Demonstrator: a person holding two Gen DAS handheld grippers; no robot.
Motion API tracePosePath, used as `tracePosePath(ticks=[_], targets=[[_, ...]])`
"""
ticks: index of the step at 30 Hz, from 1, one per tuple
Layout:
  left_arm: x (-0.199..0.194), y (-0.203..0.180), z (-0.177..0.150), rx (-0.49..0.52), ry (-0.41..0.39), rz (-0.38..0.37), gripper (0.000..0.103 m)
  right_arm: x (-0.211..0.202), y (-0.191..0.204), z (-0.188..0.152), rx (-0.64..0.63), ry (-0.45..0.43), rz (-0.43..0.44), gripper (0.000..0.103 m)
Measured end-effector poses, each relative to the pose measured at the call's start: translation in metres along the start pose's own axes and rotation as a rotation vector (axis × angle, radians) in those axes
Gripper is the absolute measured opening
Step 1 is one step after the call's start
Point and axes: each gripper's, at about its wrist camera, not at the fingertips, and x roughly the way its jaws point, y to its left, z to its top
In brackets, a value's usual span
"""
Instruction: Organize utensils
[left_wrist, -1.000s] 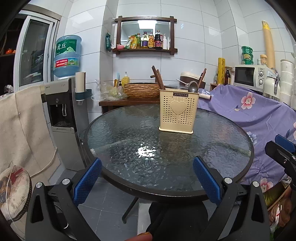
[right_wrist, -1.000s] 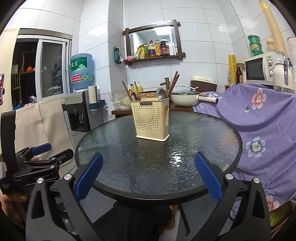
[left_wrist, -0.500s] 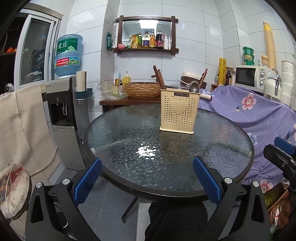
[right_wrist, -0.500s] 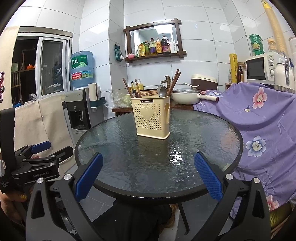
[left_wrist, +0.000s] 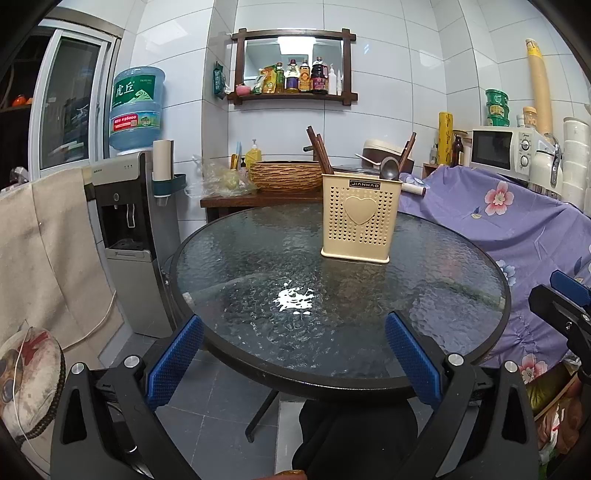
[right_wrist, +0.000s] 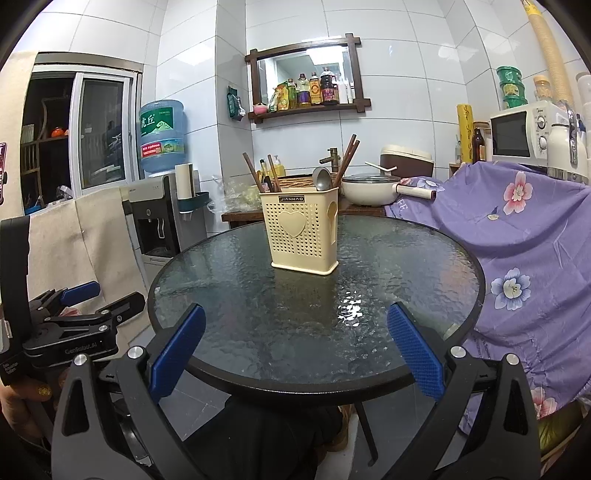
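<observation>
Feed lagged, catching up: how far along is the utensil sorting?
Chopsticks and a metal ladle already stand in the cream perforated plastic holder. Both tongs, left and right, are open and empty. The round glass table shows no loose utensils, so little seems left.

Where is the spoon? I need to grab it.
In the right wrist view the spoon stands bowl-up in the holder at mid-table, between the chopsticks.

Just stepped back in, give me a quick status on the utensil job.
Left gripper and right gripper both open, empty, short of the table. Holder upright with chopsticks and spoon inside. Nothing in the way.
</observation>
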Motion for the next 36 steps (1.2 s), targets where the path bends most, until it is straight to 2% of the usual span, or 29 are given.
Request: tracePosePath(ticks=[36], targets=[[0.0015, 0.001, -0.0069, 0.002, 0.006, -0.002, 0.097, 0.0016, -0.0017, -0.004, -0.006, 0.009, 0.002, 0.097]])
